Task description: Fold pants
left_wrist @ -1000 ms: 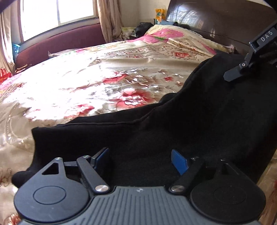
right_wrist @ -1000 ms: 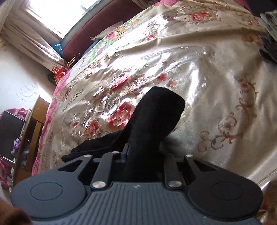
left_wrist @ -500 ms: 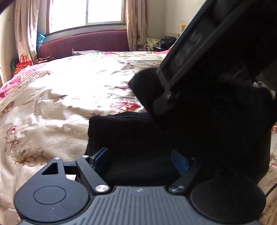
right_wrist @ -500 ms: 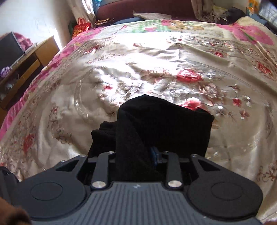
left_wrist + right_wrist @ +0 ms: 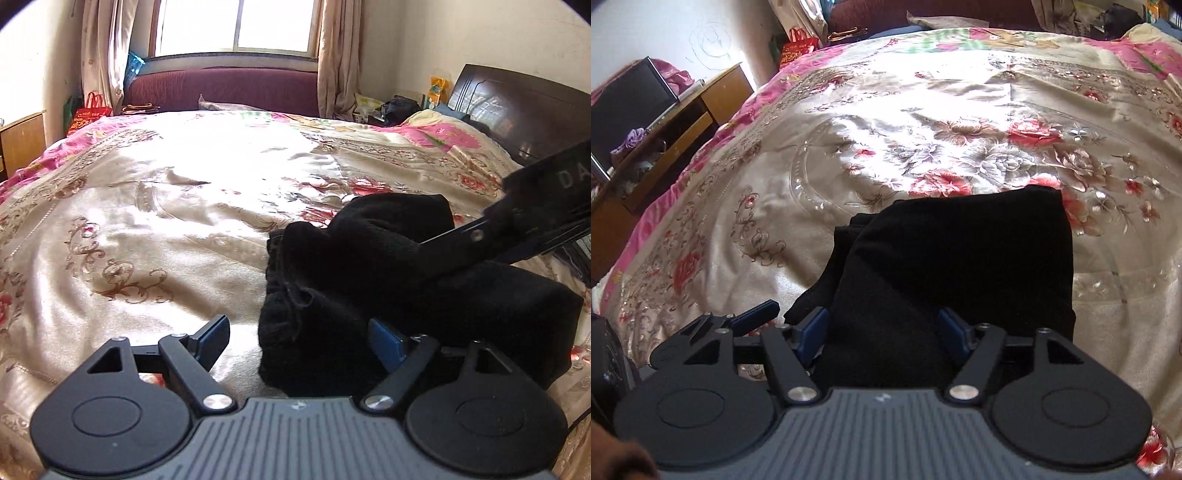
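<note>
**Both claws spread, pants bundle lies dead ahead of the right one**

Pants (image 5: 960, 266): black, already stacked into a thick multi-layer bundle on the floral bedspread (image 5: 923, 122). In the right wrist view the bundle runs from 6 o'clock up toward 12, long axis in line with the claw's reach, far edge a fairly square fold line.

Right gripper (image 5: 882, 328): jaws wide apart, blue pads either side of the cloth, straddling the near end. Nothing clamped that I can see; whether the pads touch the fabric is unclear.

Left gripper (image 5: 299, 332): also wide open, holding nothing. Pants (image 5: 369, 295) sit at its 1–2 o'clock; right pad is at the bundle's near edge, left pad over bare bedspread (image 5: 166, 221). Right tool's body crosses in from 3 o'clock above the pile.

Judgement: right claw is nearer and better aligned, centred on the axis. Left is offset to the bundle's ragged side at 9 o'clock, where loose layers stick out. The next move likely squares up that side, so left must shift right first.
</note>
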Available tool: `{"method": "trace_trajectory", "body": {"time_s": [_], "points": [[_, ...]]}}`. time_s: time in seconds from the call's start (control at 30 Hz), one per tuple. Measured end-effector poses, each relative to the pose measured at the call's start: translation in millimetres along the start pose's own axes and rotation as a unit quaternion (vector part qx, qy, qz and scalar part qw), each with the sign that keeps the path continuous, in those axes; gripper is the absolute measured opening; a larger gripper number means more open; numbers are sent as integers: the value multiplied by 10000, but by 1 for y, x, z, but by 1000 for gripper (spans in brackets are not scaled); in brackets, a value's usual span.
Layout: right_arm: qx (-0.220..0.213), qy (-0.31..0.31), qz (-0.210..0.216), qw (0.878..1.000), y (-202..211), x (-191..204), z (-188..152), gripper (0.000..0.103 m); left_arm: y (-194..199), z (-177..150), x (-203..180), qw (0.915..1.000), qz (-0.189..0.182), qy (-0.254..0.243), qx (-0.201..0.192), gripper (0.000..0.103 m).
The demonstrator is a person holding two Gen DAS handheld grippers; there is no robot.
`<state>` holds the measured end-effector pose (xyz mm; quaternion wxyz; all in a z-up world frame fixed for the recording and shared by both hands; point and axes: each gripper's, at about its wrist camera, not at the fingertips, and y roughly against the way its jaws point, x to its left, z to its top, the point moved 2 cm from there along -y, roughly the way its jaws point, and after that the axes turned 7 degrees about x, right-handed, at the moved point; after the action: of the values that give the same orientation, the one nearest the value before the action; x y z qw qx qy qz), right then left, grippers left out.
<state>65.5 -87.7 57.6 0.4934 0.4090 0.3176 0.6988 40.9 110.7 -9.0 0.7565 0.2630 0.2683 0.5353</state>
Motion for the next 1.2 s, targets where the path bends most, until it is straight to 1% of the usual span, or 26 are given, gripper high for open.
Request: {"method": "trace_trajectory", "body": {"time_s": [0.07,0.17,0.2,0.23,0.3,0.37,0.4,0.47,0.57,0.6,0.63,0.67,0.73,0.8,0.83,0.87,0.9,0.93,0.97,1.0,1.03,1.07,1.1,1.13,1.17,1.2], "points": [[-50,-56,-9,10000,10,-13,-3,68,8,-3,8,9999,58,149,38,95],[-91,-90,-20,9999,14,-33,-7,68,19,-4,19,9993,125,332,153,95],[-46,-140,0,9999,12,-39,-10,68,23,-3,19,9992,138,350,154,95],[3,-162,122,9998,11,-44,-13,68,28,-4,17,9992,115,352,160,95],[37,-124,256,9996,7,-47,-22,68,29,2,13,9991,-56,367,181,95],[11,-28,213,9998,3,-45,-30,68,31,8,4,9987,-331,332,205,95],[-56,-8,202,9998,4,-45,-32,68,34,11,-3,9983,-459,267,218,95],[-194,-51,322,9993,9,-47,-30,68,38,13,-14,9977,-604,120,279,95],[-299,11,499,9983,14,-50,-8,68,44,10,-29,9970,-651,-75,410,95],[-305,74,559,9979,13,-48,3,69,45,8,-34,9968,-667,-62,443,95],[-293,141,646,9974,10,-45,14,71,44,7,-38,9964,-717,-11,457,95],[-290,243,670,9970,6,-39,24,73,45,6,-42,9955,-822,58,477,95],[-200,507,493,9973,-7,-24,44,74,43,5,-52,9944,-946,98,471,95],[71,641,374,9972,-25,-10,56,74,37,6,-62,9954,-849,-5,449,95],[291,700,329,9966,-36,-2,59,75,34,8,-66,9960,-796,-78,400,95],[461,788,210,9956,-47,5,60,76,31,10,-70,9965,-742,-113,375,95],[520,881,34,9948,-55,10,61,76,25,12,-73,9969,-665,-143,386,95],[539,1075,-193,9926,-63,14,59,74,20,12,-75,9972,-596,-159,414,95],[511,1340,-525,9883,-72,16,56,73,14,12,-76,9973,-538,-159,473,95],[508,1450,-744,9853,-77,13,55,71,9,10,-75,9970,-548,-132,532,93],[604,1412,-750,9853,-80,7,56,62,6,9,-73,9965,-624,-90,556,86],[725,1310,-687,9863,-80,1,57,57,4,8,-71,9956,-721,-40,601,77],[833,1213,-576,9874,-77,-5,60,44,4,7,-68,9945,-838,34,636,72],[913,1143,-480,9881,-73,-7,61,31,5,7,-65,9934,-940,96,648,64],[963,1076,-393,9887,-67,-9,63,27,7,6,-63,9924,-1040,143,648,58],[971,1017,-336,9895,-61,-10,64,24,10,6,-62,9915,-1120,160,638,56]]}}
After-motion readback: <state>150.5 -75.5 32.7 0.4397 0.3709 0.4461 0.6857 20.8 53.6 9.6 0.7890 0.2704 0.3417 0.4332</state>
